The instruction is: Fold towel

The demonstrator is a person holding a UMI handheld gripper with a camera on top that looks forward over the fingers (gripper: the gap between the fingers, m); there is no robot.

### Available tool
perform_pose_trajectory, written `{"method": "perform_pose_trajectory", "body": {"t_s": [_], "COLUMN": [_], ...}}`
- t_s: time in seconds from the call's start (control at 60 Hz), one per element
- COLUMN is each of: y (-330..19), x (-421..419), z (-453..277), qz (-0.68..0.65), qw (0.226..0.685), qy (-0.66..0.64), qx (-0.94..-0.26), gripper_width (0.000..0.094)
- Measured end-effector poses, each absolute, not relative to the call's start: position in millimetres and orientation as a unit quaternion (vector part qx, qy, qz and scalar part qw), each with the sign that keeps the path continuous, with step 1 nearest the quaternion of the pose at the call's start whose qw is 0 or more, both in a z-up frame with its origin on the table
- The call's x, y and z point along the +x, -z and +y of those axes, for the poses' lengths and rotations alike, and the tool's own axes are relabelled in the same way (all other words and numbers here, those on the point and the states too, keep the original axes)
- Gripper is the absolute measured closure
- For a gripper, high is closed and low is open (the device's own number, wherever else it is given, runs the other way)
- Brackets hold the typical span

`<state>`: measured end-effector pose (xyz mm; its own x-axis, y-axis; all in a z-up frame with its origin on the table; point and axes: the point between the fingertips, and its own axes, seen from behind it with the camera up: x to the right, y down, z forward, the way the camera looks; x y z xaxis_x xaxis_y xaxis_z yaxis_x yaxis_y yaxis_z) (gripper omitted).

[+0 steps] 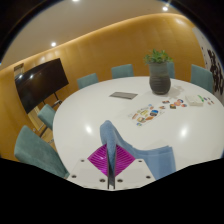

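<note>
1. A meeting room is seen from the gripper (112,162), low in the frame's centre, with a round white table (100,115) filling the middle.
2. The gripper's magenta pads (99,160) are shown pressed close together at the bottom centre, and a pale blue towel (113,138) rises between and around them; the fingers are judged closed on the towel.
3. The towel is found at the lower centre of the frame, its folds lifted off the table's near edge, one flap spread to the lower right.
4. A potted plant (159,72) is set at the upper right of the table, a tablet (124,95) at its centre, papers (168,106) to the right.
5. A screen (41,82) is mounted at the upper left; chairs (38,150) are ranged around the table.
6. Risk is judged thus: if only one layer is pinched, the fold could be dragged askew or the cloth dropped over the near edge.
7. The papers could be swept aside if the towel is swung far right.
</note>
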<state>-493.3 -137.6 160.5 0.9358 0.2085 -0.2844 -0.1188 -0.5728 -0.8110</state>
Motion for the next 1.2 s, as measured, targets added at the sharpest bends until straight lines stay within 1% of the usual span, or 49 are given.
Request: {"method": "perform_pose_trajectory", "body": {"t_s": [0.067, 0.1, 0.133, 0.233, 0.25, 0.3, 0.333, 0.367, 0.383, 0.4, 0.433, 0.483, 0.683, 0.783, 0.867, 1.05, 1.2], "y": [-164, -157, -144, -95, -88, -66, -59, -58, -60, -62, -69, -82, -142, -165, -183, -207, -212], "x": [-461, -443, -424, -371, -362, -338, -329, -320, -316, -311, -308, -301, -313, -320, -328, -340, -342], "z": [-130, -126, -124, -127, -128, -132, -137, -142, -144, -146, -151, -159, -214, -248, -281, -327, -344], "qz": [0.006, 0.016, 0.020, 0.028, 0.029, 0.027, 0.024, 0.024, 0.026, 0.028, 0.027, 0.024, 0.033, 0.042, 0.047, 0.050, 0.058], "qw": [0.458, 0.454, 0.447, 0.416, 0.412, 0.400, 0.392, 0.390, 0.390, 0.392, 0.395, 0.400, 0.419, 0.425, 0.424, 0.431, 0.435], "qy": [-0.175, -0.166, -0.149, -0.084, -0.074, -0.050, -0.039, -0.028, -0.022, -0.014, -0.007, 0.007, 0.029, 0.043, 0.055, 0.074, 0.072], "qx": [-0.872, -0.875, -0.882, -0.905, -0.908, -0.915, -0.919, -0.920, -0.920, -0.920, -0.918, -0.916, -0.907, -0.903, -0.903, -0.898, -0.895], "gripper_width": [0.0866, 0.0861, 0.0846, 0.0726, 0.0693, 0.0476, 0.0311, 0.0099, 0.0056, 0.0059, 0.0094, 0.0074, 0.0079, 0.0084, 0.0064, 0.0066, 0.0072]}}
